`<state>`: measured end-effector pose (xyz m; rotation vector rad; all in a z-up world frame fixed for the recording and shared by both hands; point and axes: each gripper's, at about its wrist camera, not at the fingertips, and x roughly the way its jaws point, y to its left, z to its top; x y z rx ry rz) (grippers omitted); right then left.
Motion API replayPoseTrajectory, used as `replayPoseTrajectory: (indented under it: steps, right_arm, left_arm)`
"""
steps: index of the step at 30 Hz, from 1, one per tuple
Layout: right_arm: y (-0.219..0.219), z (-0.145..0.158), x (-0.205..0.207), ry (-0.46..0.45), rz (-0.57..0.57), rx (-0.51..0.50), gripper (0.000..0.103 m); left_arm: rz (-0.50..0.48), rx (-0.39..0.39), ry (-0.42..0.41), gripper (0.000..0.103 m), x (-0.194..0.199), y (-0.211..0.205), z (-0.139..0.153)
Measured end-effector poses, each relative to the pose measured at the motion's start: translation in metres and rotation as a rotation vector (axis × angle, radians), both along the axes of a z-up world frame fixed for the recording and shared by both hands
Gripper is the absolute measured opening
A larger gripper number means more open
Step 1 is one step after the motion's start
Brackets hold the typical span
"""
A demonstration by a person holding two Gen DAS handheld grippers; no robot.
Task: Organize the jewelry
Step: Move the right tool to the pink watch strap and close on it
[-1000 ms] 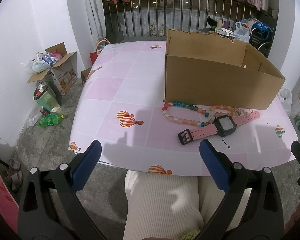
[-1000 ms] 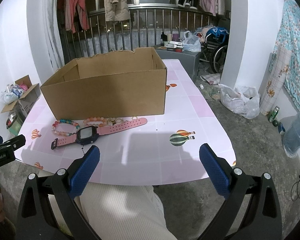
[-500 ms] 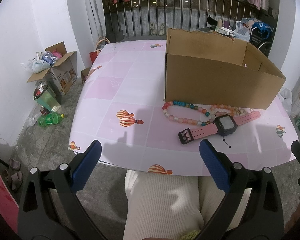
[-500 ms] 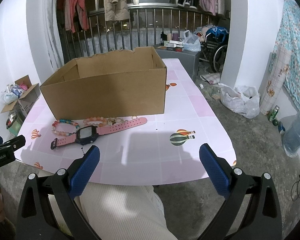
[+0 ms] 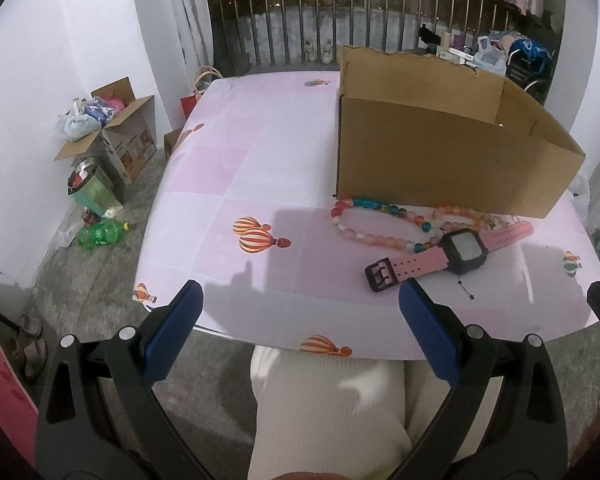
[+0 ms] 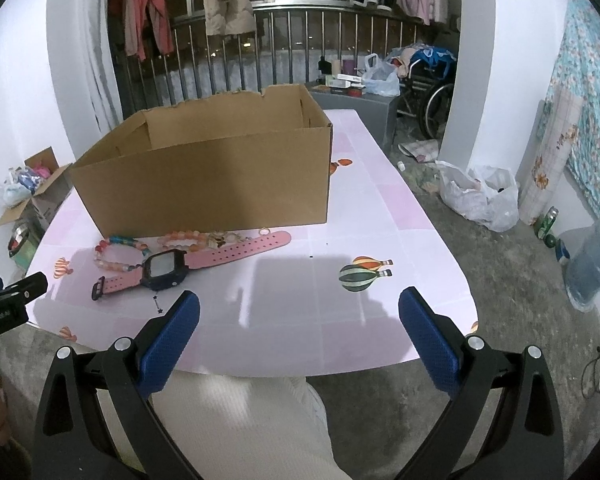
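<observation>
1. the pink rubber-strap watch with a black square face lies flat on the pink balloon-print table, just in front of the open brown cardboard box, touching the multicolour bead bracelet; an orange bead bracelet lies beside.
2. i judge the watch light and its strap soft; i would take it by the stiff black case. the beads look slippery and can roll.
3. my left gripper hovers at the near table edge, wide open, holding nothing.
4. my right gripper is the same, wide apart and empty, right of the watch.

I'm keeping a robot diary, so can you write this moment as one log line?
left gripper: open, empty | right gripper: open, empty | pink-strapped black watch and bead bracelets: on table beside brown cardboard box
</observation>
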<state>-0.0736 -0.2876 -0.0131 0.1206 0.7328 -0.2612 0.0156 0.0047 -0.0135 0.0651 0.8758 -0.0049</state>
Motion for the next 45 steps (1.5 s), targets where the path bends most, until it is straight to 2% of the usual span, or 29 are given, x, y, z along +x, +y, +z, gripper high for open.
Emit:
replayPoseTrajectory:
  steps: [7,11,12,15,18,20,24,28,29,30,33,36,41,45]
  right_arm:
    - [-0.008,-0.005,0.016,0.000,-0.014,-0.015,0.097]
    - [-0.018,-0.009,0.033,0.016,0.039,0.020,0.097]
    - [-0.020,-0.011,0.035,0.013,0.055,0.038,0.097]
    - [-0.028,-0.012,0.044,-0.015,0.082,0.087,0.097]
    - [-0.030,-0.014,0.055,-0.022,0.108,0.103,0.097]
    - [-0.031,-0.018,0.064,-0.019,0.134,0.128,0.097]
    - [-0.035,-0.026,0.084,-0.001,0.186,0.192,0.096]
    - [-0.035,-0.035,0.102,0.027,0.224,0.227,0.085]
    - [-0.035,-0.037,0.106,0.036,0.230,0.235,0.084]
    - [-0.034,-0.041,0.110,0.046,0.233,0.241,0.082]
    - [-0.036,-0.049,0.120,0.078,0.233,0.246,0.079]
    - [-0.035,-0.059,0.127,0.109,0.233,0.268,0.077]
    - [-0.030,-0.062,0.126,0.119,0.279,0.311,0.075]
    - [-0.032,-0.062,0.121,0.124,0.292,0.379,0.071]
  left_arm:
    - [-0.013,-0.012,0.023,0.095,0.014,0.004,-0.008]
    - [-0.063,-0.040,0.022,0.095,0.021,0.005,-0.013]
    - [-0.079,-0.067,0.027,0.095,0.024,0.007,-0.016]
    - [-0.152,-0.226,0.011,0.095,0.027,0.015,-0.017]
    - [-0.143,-0.330,-0.014,0.095,0.029,0.023,-0.016]
    - [-0.163,-0.385,0.006,0.095,0.035,0.024,-0.020]
    - [-0.197,-0.363,0.009,0.095,0.041,0.014,-0.026]
    - [-0.251,-0.316,0.031,0.094,0.047,0.003,-0.032]
    - [-0.261,-0.313,0.033,0.093,0.047,0.000,-0.033]
    - [-0.274,-0.312,0.039,0.082,0.049,-0.002,-0.035]
    - [-0.302,-0.311,0.101,0.058,0.055,-0.009,-0.047]
    - [-0.306,-0.321,0.150,0.042,0.060,-0.012,-0.059]
    - [-0.320,-0.317,0.142,0.033,0.065,-0.017,-0.062]
    - [-0.319,-0.322,0.136,0.031,0.061,-0.014,-0.062]
